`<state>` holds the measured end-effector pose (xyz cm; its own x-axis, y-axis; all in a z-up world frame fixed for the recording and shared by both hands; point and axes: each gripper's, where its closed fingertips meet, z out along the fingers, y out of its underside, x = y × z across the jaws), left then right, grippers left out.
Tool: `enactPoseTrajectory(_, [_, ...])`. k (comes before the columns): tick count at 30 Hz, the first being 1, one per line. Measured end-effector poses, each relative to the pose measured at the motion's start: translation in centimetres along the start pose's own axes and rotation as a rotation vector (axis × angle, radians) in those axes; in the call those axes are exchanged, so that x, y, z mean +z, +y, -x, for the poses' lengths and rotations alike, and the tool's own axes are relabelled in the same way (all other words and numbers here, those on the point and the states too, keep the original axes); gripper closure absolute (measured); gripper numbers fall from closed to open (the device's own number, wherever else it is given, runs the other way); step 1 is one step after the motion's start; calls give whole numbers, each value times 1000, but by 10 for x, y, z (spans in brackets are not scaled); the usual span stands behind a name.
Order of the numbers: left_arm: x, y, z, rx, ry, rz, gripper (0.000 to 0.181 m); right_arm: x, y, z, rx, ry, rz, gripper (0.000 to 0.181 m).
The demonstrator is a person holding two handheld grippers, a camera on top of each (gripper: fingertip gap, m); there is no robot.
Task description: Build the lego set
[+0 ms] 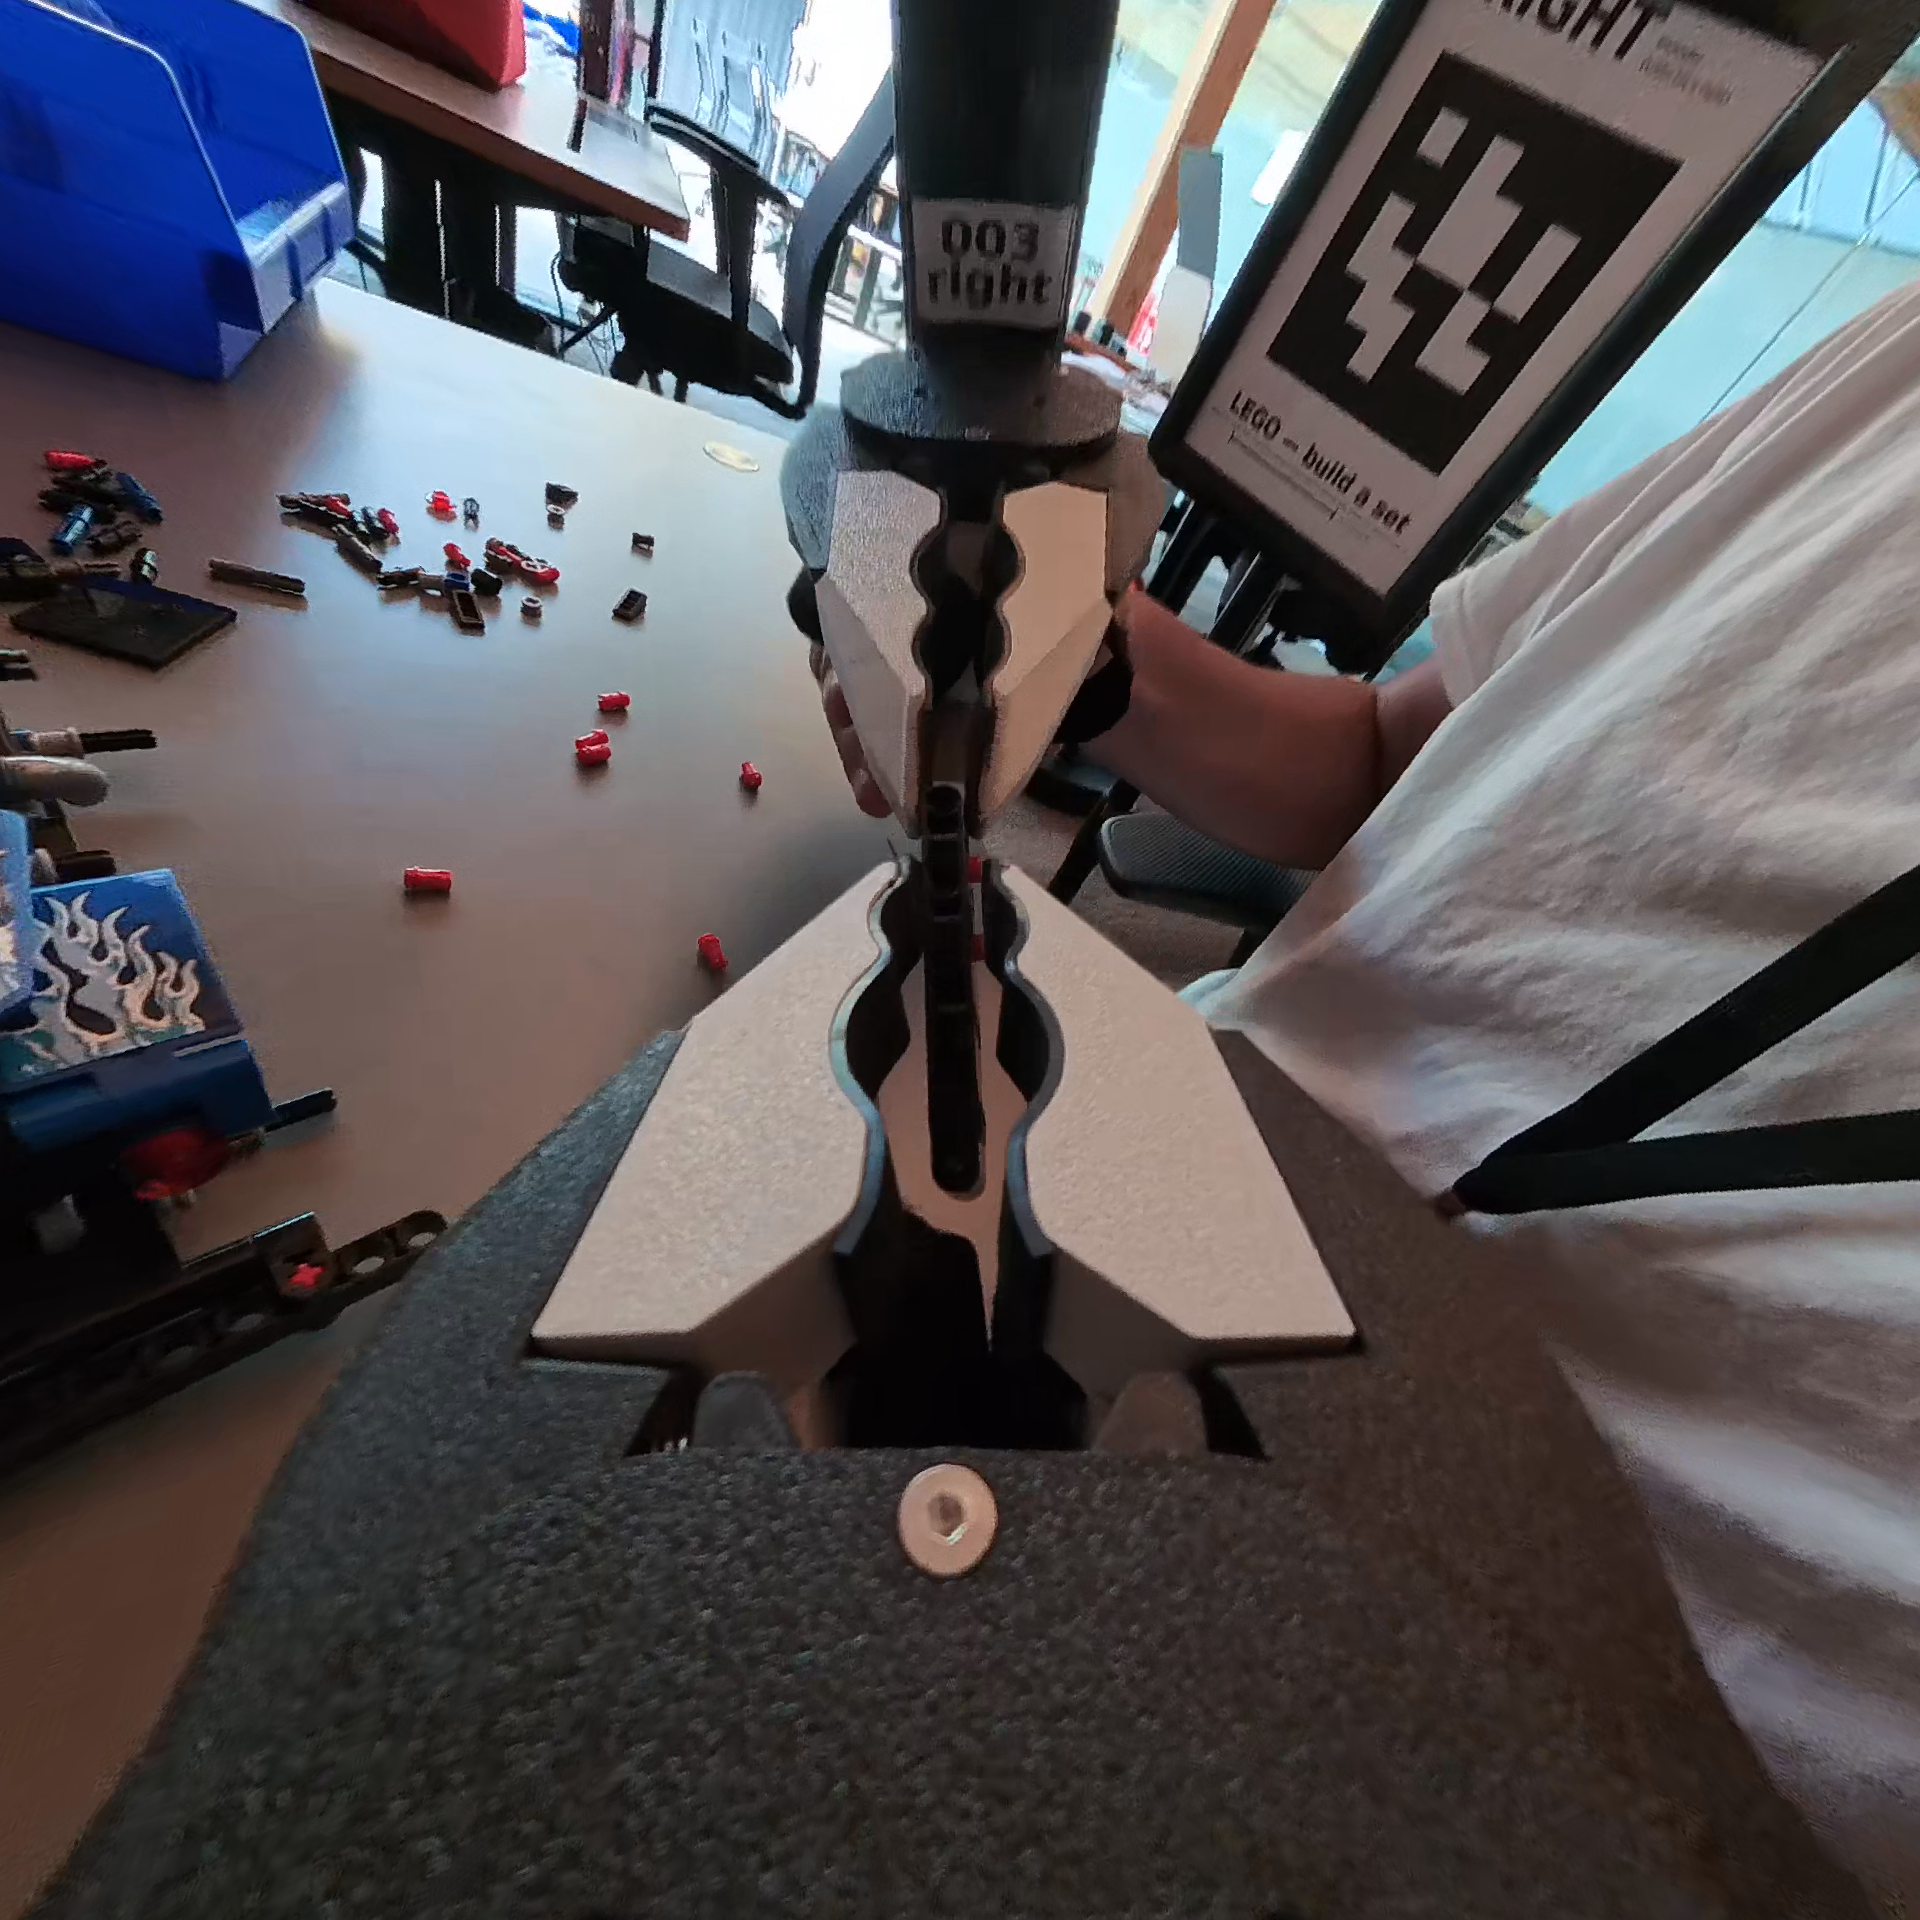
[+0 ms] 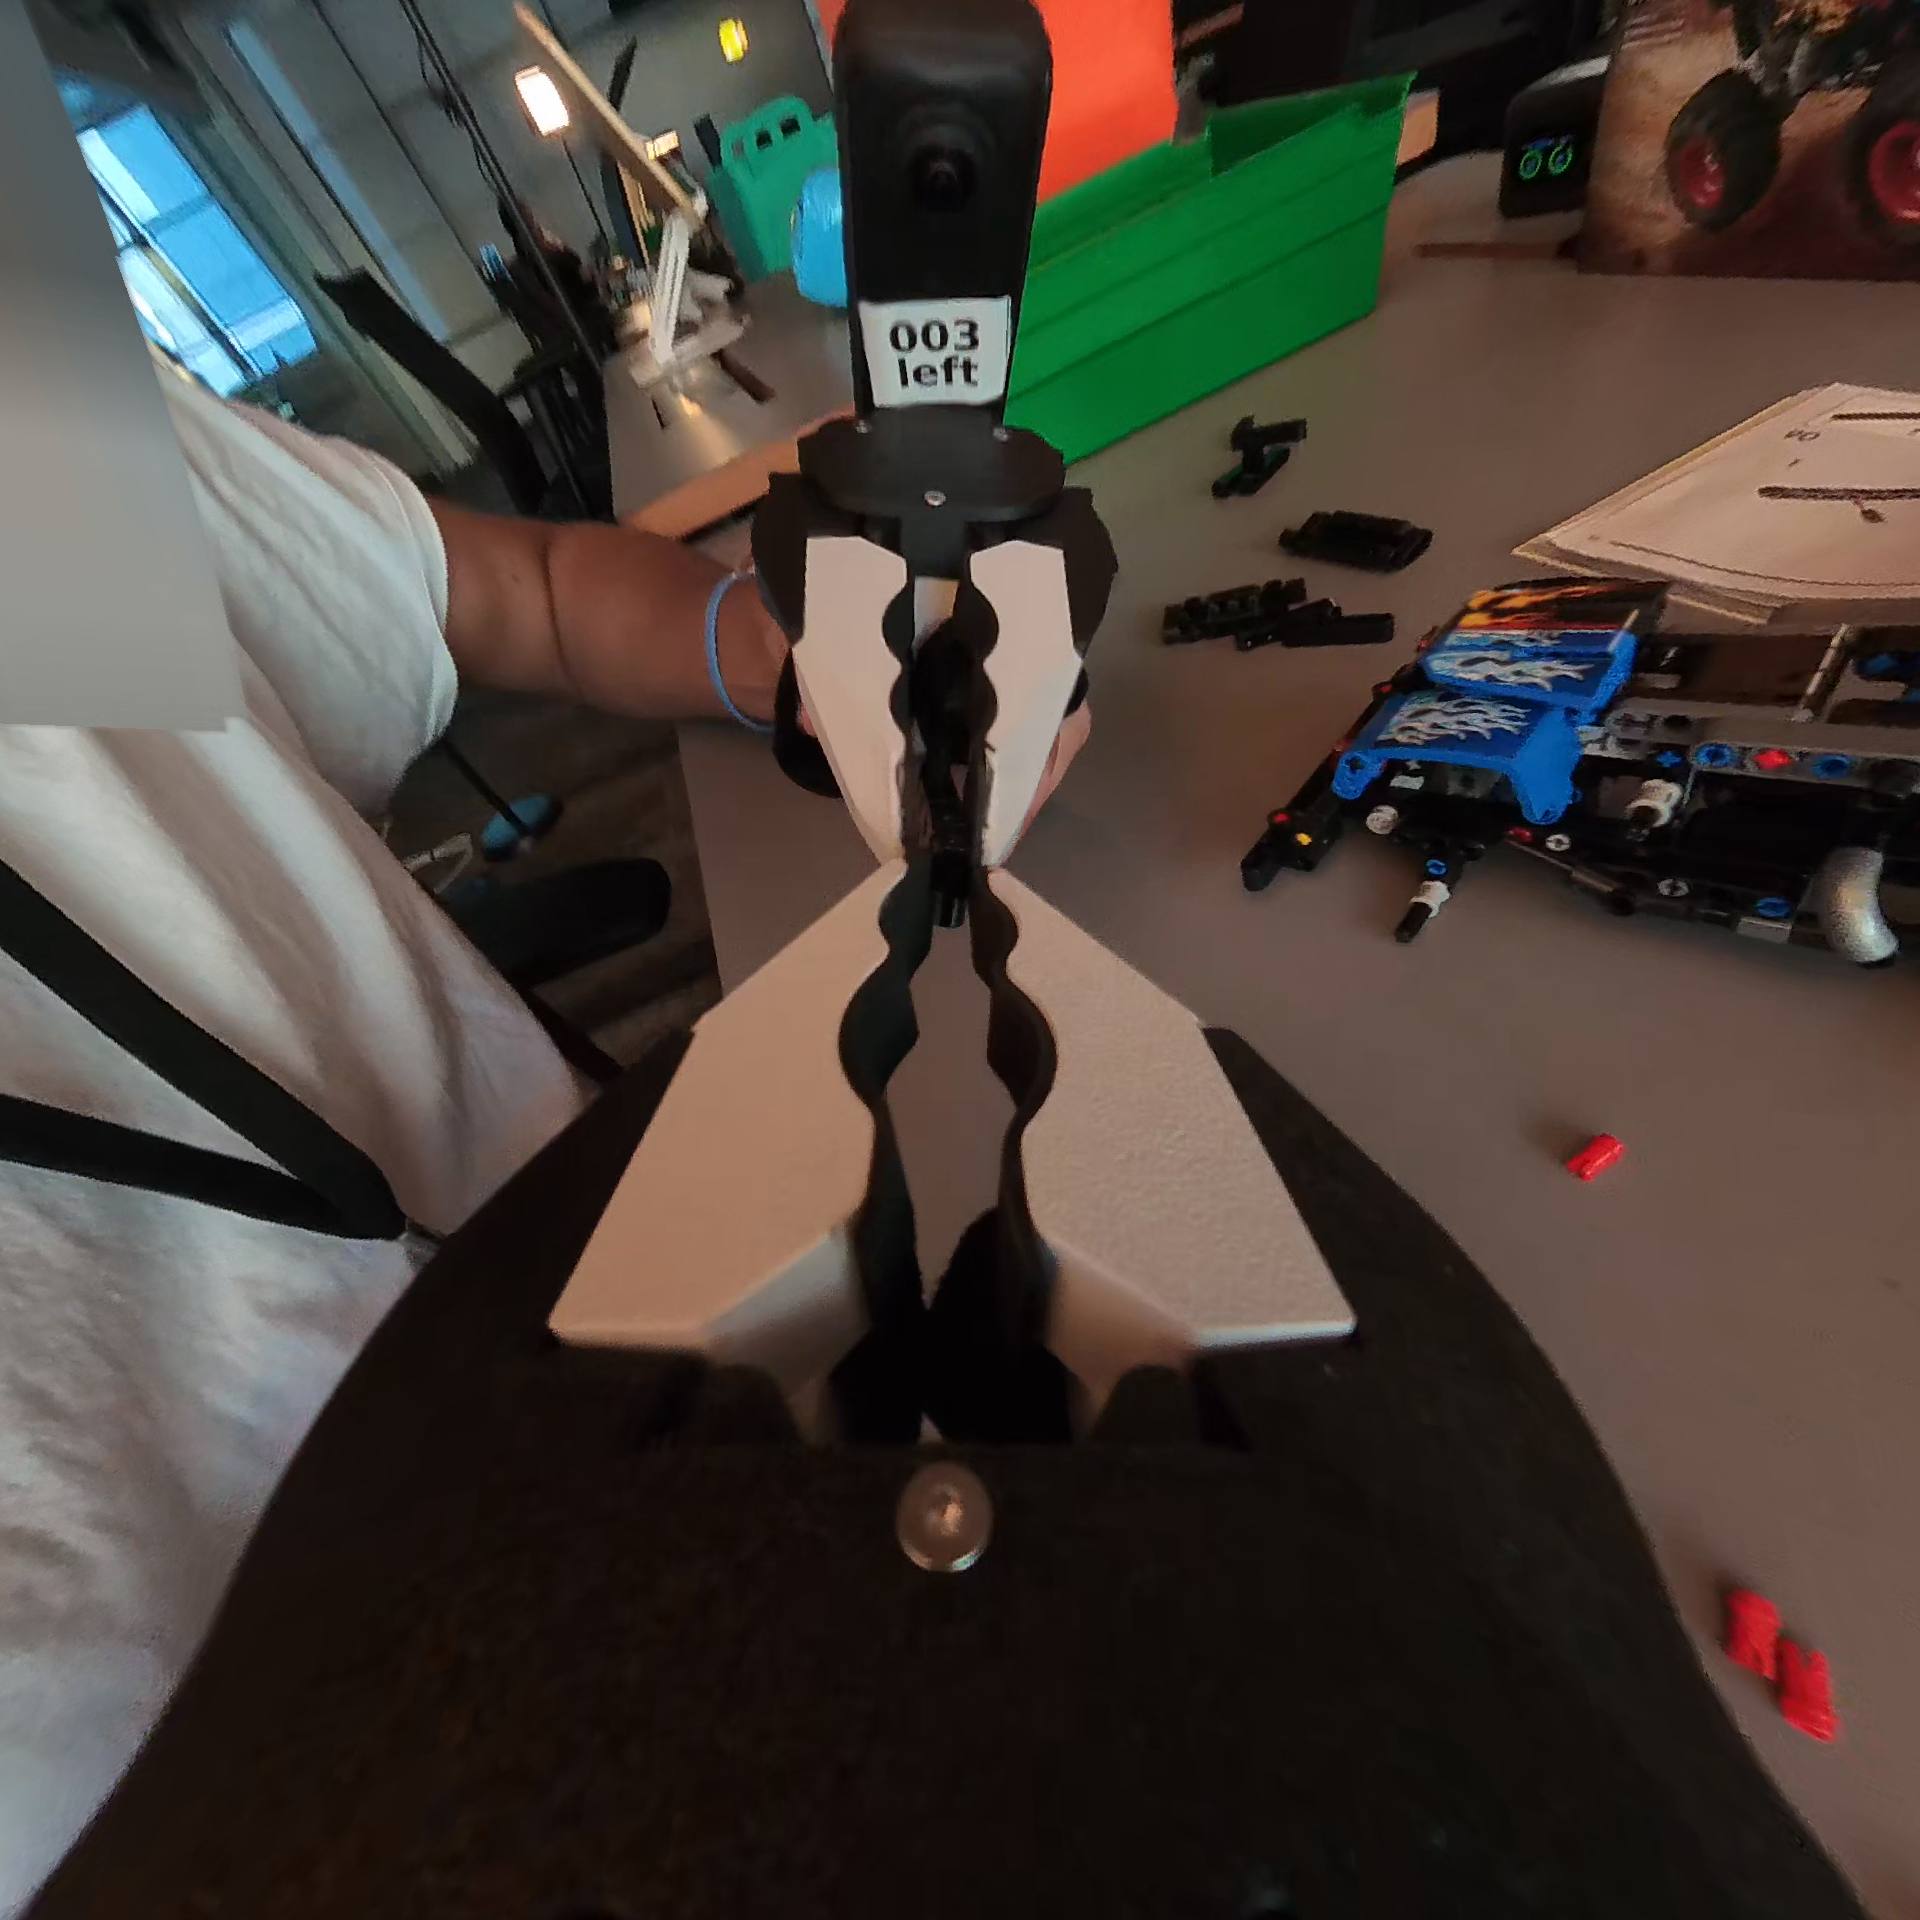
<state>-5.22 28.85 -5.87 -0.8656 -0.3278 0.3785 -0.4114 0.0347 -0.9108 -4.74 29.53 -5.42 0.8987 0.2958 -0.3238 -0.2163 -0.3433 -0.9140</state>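
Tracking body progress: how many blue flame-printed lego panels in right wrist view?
2, both on the black lego truck: farther panel, nearer panel. Others may be hidden.

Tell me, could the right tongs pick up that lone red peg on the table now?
Probably not yet: the right tongs are shut on a black beam shared with the left tongs. The red peg itself lies unobstructed.

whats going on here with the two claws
A person holds a claw in each hand, tips facing each other above the table. The left claw is shut on a long black lego beam; the right claw grips a small black piece at the beam's end. The half-built blue truck sits aside.
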Motion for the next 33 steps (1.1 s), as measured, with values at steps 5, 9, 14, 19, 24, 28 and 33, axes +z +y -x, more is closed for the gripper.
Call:
enactPoseTrajectory(5, [1, 4, 3, 14, -29, 40, 174, 1, -3, -2, -34, 14, 33, 176])
enactPoseTrajectory(9, [0, 4, 4, 6, -43, 45, 175, 2, -4, -4, -9, 15, 21, 175])
enactPoseTrajectory(14, [-8, 1, 16, 93, -159, 86, 175, -19, 11, -26, -65, 148, 111, 165])
enactPoseTrajectory(19, [-11, 18, 39, 158, -302, 207, 175, -31, 58, -54, -248, 256, 361, 164])
enactPoseTrajectory(24, [-7, 31, 44, 152, -305, 253, 175, -30, 77, -65, -399, 102, 495, 163])
enactPoseTrajectory(28, [-9, 33, 47, 143, -299, 262, 174, -26, 80, -70, -535, 2, 550, 167])
enactPoseTrajectory(33, [-10, 34, 50, 140, -302, 267, 174, -21, 80, -70, -575, -92, 552, 169])
